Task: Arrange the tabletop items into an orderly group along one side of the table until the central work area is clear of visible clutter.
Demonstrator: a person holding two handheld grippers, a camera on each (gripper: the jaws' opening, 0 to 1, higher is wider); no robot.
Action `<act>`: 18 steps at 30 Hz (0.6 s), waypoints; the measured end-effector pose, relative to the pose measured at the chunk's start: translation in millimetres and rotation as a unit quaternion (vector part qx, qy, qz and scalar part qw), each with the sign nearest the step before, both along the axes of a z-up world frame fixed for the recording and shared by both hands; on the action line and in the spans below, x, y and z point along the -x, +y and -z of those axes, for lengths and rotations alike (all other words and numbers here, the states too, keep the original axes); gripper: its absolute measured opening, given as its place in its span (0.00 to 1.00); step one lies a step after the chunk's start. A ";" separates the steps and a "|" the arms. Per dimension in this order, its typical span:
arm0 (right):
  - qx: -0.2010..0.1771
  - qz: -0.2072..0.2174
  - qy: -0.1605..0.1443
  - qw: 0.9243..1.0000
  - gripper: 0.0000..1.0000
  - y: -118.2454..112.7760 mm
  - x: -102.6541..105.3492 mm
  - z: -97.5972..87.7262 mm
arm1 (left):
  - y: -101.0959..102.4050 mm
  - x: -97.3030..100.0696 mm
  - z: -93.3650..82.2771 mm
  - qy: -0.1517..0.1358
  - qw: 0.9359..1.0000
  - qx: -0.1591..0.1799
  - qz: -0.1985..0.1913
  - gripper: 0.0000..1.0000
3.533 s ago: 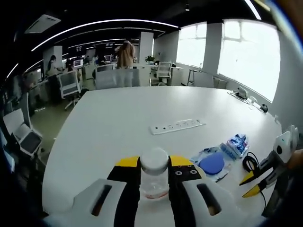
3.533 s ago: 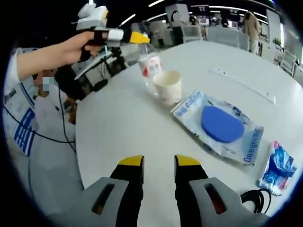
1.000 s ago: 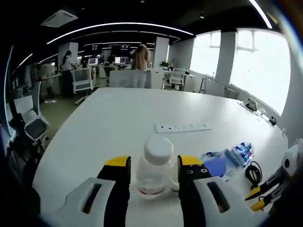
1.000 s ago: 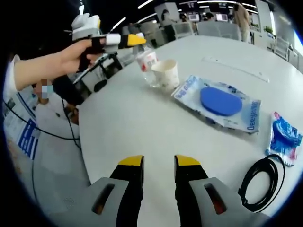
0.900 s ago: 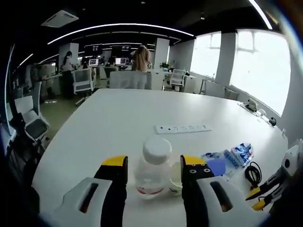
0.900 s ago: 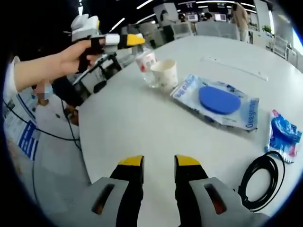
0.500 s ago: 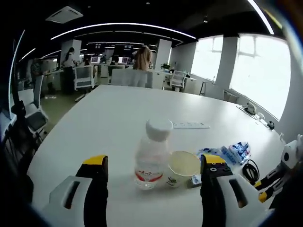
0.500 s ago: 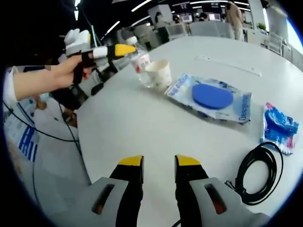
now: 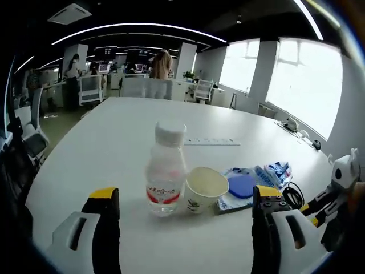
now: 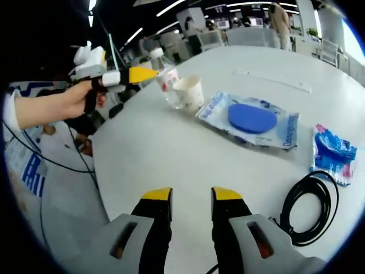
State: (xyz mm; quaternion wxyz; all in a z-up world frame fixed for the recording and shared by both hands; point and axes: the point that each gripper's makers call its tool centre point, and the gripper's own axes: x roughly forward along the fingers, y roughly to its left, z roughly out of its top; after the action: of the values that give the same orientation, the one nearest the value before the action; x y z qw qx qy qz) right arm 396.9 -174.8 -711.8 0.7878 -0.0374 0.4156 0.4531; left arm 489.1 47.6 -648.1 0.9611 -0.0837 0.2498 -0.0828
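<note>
Although two items already stand together near one edge of the white round table [image 9: 114, 131], most of the tidying is judged to be left. A clear plastic water bottle with a white cap and red label [image 9: 164, 170] is seen upright in the left gripper view, and a pale paper cup [image 9: 205, 188] stands just beside it, touching or nearly so. The left gripper [image 9: 185, 214] is held spread wide, with nothing between its jaws and the bottle standing free ahead of it; the same gripper [image 10: 134, 75] is seen in the right gripper view, gripped by a hand [image 10: 80, 97] at the table's edge.

Further along the table, a flat clear packet holding a round blue pad [image 10: 251, 123] lies close to the cup, a small crumpled blue and white wrapper [image 10: 332, 153] lies near it, and a coiled black cable [image 10: 308, 205] rests beside the wrapper. A long white power strip [image 9: 208, 141] lies well apart, toward the table's middle. These four are judged not yet gathered.

The right gripper [image 10: 191, 197] hangs above bare tabletop, its jaws only narrowly apart and holding nothing. The packet or the cable is judged the likely next thing to be brought to the bottle and cup.
</note>
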 end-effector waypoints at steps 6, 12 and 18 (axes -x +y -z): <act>-0.004 0.015 -0.005 1.000 0.25 -8.6 -2.7 -3.7 | -7.3 16.9 7.9 0.017 1.000 0.006 0.011 0.96; -0.006 0.018 -0.013 1.000 0.31 -15.7 -1.0 -5.5 | -10.2 24.6 12.5 0.018 1.000 0.013 0.013 0.97; -0.003 0.023 -0.030 0.999 0.37 -24.5 -2.4 -7.6 | -11.7 32.6 13.2 0.022 1.000 0.019 0.012 0.95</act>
State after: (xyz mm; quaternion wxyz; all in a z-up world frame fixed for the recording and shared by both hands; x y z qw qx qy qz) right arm 399.3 -199.3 -704.2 0.8103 -0.0389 0.3916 0.4343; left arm 456.5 35.9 -661.3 0.9527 -0.1003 0.2701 -0.0967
